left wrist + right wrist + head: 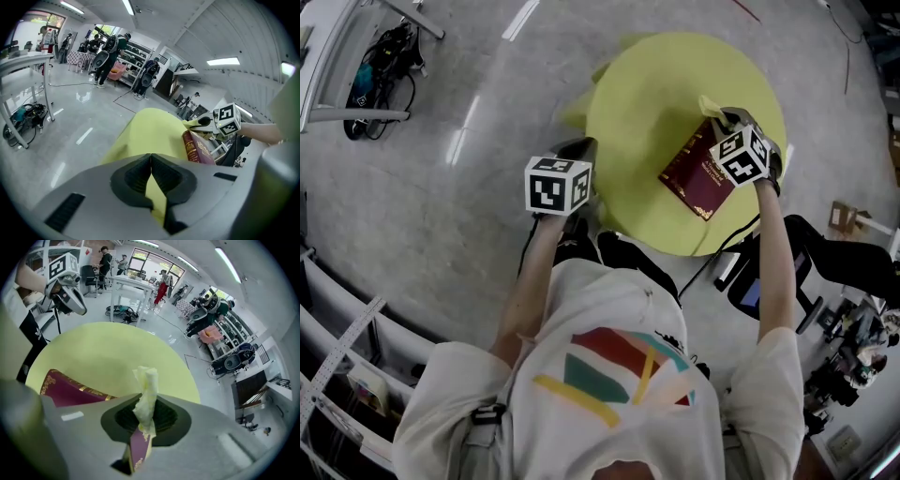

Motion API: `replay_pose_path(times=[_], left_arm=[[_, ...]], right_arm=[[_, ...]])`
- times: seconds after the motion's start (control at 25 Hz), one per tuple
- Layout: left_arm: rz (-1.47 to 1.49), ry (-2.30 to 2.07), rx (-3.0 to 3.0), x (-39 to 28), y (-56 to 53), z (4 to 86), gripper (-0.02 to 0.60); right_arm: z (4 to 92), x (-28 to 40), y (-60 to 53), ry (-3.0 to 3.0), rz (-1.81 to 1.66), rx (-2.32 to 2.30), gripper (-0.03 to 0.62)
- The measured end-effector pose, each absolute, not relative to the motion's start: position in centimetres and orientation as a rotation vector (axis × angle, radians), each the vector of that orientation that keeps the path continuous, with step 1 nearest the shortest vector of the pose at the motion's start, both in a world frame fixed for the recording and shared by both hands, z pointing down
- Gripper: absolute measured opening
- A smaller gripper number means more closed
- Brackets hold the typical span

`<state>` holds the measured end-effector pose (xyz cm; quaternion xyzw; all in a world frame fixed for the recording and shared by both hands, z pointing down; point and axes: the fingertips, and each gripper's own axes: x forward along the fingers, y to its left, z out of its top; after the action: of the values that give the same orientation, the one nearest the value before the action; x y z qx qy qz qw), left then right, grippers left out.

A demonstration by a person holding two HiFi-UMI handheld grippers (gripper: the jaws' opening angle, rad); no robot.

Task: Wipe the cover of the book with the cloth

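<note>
Right hand-held gripper [143, 420] pinches cloth [146, 385] over book [70, 387].

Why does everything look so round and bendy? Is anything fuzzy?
Head view: the wide lens curves the floor, with shiny light streaks on it. Left gripper view: dark round corners, bright ceiling lamps. Right gripper view: same bulge; the cloth and book look sharp.

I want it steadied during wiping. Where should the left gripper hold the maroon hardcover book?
Likely its near spine-side corner. The maroon hardcover book lies flat on the round yellow table, far end under the right gripper and pale cloth. Open the shut left gripper and come in low from the left.
</note>
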<state>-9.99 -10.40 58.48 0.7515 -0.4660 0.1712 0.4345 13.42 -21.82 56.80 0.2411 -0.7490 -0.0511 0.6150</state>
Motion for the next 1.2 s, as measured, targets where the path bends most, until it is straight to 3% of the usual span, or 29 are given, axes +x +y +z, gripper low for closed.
replay_pose_path(times=[0.48, 1.2], left_arm=[[0.452, -1.143, 1.863, -9.1, -10.5, 58.9, 0.017], [0.460, -1.121, 1.885, -8.1, -10.9, 58.9, 0.017]], right_arm=[[58.9, 12.2, -24.2, -1.831, -0.061, 0.581, 0.029], [59.6, 6.3, -13.3, -1.950, -0.001, 0.368, 0.029]])
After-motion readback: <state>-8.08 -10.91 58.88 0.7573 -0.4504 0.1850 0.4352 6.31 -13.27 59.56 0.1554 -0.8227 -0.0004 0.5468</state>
